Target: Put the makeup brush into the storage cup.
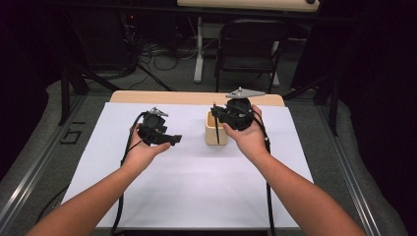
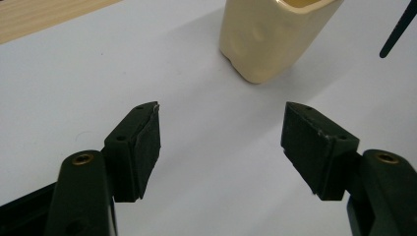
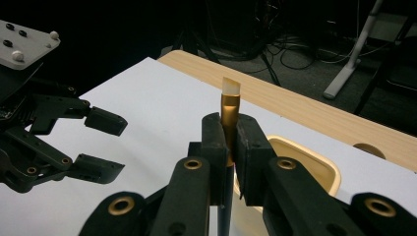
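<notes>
My right gripper [image 3: 228, 135] is shut on a thin brush [image 3: 229, 101] with a black handle, a gold ferrule and a pale flat tip that points up. In the high view the brush handle [image 1: 217, 129] hangs down into a cream square cup [image 1: 222, 138] under my right gripper [image 1: 217, 114]. To the cup's left my left gripper [image 1: 173, 139] stands open with nothing between its pads. From the left gripper view the jaws [image 2: 221, 132] point at the cup [image 2: 265, 39], a short way off, with the brush handle's end [image 2: 396, 32] at the far right.
A white sheet [image 1: 196, 182] covers the wooden table [image 1: 147, 97], whose far edge shows bare wood. Beyond it stand a black folding chair [image 1: 248, 46], a white table leg [image 1: 198, 54] and floor cables. Black cables trail from both grippers toward the near edge.
</notes>
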The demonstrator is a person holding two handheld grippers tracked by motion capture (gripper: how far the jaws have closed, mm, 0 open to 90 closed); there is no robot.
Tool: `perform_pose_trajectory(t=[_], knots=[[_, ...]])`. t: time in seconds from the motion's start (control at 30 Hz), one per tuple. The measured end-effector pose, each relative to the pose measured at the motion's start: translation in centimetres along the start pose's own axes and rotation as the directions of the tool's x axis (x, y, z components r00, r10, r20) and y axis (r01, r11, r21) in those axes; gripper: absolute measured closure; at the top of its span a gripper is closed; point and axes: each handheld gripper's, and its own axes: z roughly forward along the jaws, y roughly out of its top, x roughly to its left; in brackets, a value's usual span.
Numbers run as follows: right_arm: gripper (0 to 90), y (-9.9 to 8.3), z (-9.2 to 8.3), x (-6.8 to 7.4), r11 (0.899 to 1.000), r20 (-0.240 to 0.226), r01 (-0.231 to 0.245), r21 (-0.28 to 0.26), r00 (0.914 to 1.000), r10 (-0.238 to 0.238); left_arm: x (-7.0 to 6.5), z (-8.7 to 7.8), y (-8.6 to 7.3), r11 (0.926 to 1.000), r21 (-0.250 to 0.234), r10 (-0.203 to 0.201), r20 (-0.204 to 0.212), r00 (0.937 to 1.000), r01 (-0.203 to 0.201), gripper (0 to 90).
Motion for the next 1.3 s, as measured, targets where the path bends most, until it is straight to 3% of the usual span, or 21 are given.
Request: perform_pose_trajectory(t=[0.37, 0.63, 1.3], knots=[[84.0, 0.6, -0.3, -0.3, 1.0, 0.023, 0.017, -0.019, 0.9996, -0.016, 0.7, -0.4, -0.2, 1.0, -0.004, -0.003, -0.007, 1.0, 0.003, 31.8], [84.0, 1.4, -0.5, -1.0, 0.999, 0.046, 0.001, -0.039, 0.9989, 0.001, 1.0, -0.6, -0.3, 0.9998, -0.01, -0.017, -0.006, 0.9998, 0.017, 32.1], [84.0, 3.3, 1.4, -2.8, 0.997, 0.118, -0.026, -0.079, 0.9924, 0.035, 1.5, -0.5, -0.4, 0.9996, -0.01, -0.028, -0.007, 0.9996, 0.028, 32.3]])
